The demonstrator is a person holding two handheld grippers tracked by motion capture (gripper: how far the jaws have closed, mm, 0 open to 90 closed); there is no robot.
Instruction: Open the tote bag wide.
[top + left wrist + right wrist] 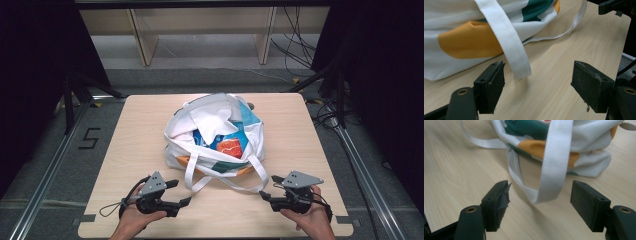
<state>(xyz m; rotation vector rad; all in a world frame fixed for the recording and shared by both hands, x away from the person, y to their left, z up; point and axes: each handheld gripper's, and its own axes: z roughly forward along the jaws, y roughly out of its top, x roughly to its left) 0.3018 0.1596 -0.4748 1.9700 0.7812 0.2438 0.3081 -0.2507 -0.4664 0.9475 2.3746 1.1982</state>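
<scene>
A white tote bag with orange, teal and blue patches sits open at the middle of the table. Its two white straps loop forward onto the wood. My left gripper rests low at the front left, open. In the left gripper view one strap loop hangs between the jaws, near the left pad, with neither pad pressing on it. My right gripper is at the front right, also open. In the right gripper view the other strap loop lies between its pads, untouched, with the bag behind.
Inside the bag lie a white cloth, a blue pack and a red-orange packet. The light wooden table has bare wood on both sides of the bag. Wooden shelving and floor cables lie beyond it.
</scene>
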